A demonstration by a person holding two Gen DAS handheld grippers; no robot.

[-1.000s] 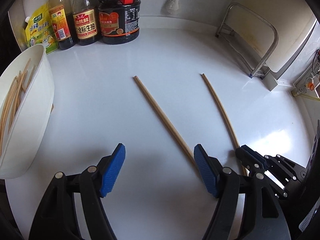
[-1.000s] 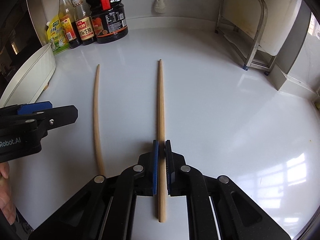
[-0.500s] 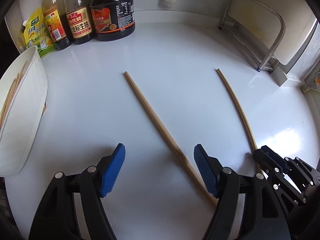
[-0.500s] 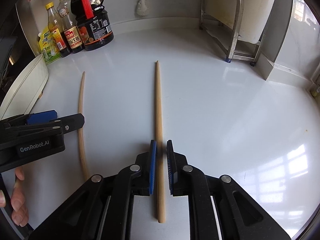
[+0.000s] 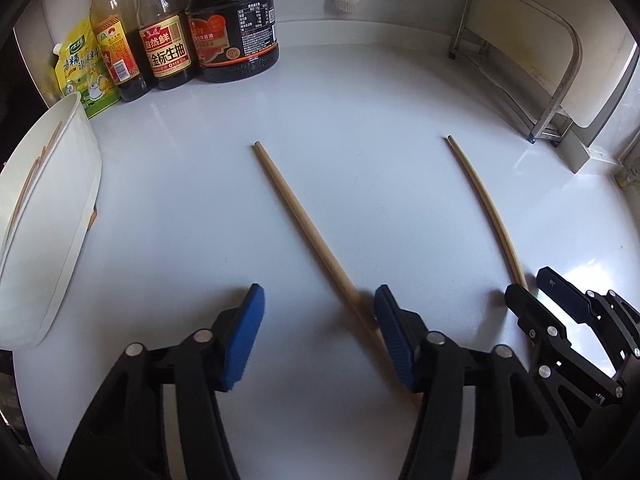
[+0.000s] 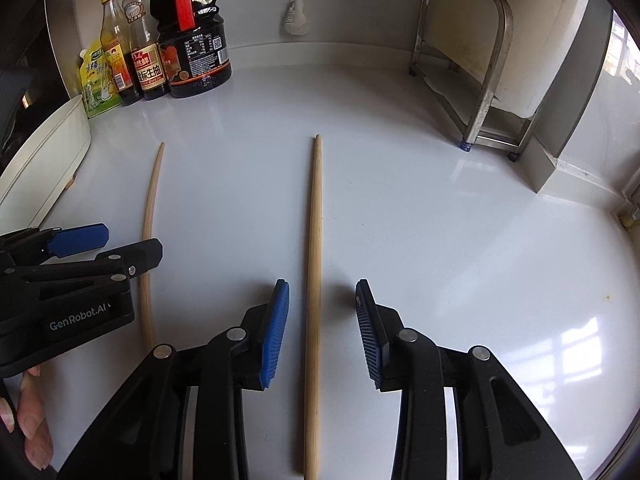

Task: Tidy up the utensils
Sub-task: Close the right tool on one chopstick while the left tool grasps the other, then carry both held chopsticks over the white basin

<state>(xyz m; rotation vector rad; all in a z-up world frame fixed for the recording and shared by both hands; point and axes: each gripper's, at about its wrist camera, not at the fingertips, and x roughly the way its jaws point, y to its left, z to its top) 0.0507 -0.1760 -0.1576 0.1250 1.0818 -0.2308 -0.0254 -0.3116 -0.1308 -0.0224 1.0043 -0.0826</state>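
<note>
Two wooden chopsticks lie on the white counter. The right chopstick (image 6: 314, 264) lies between the open jaws of my right gripper (image 6: 322, 330), touching neither pad; it also shows in the left wrist view (image 5: 486, 208). The left chopstick (image 5: 304, 228) runs diagonally and passes just inside the right finger of my open, empty left gripper (image 5: 318, 336); in the right wrist view this chopstick (image 6: 150, 216) lies partly under the left gripper (image 6: 104, 244). A white bin (image 5: 52, 220) at the left holds several chopsticks.
Sauce bottles (image 5: 164, 32) and a yellow pouch (image 5: 82, 72) stand at the back left. A metal rack (image 6: 472, 72) stands at the back right by the wall. A brush (image 6: 296, 20) hangs on the back wall.
My right gripper has opened and let go of the right chopstick, which now lies on the counter. The left gripper has shifted so the left chopstick sits nearer its right finger.
</note>
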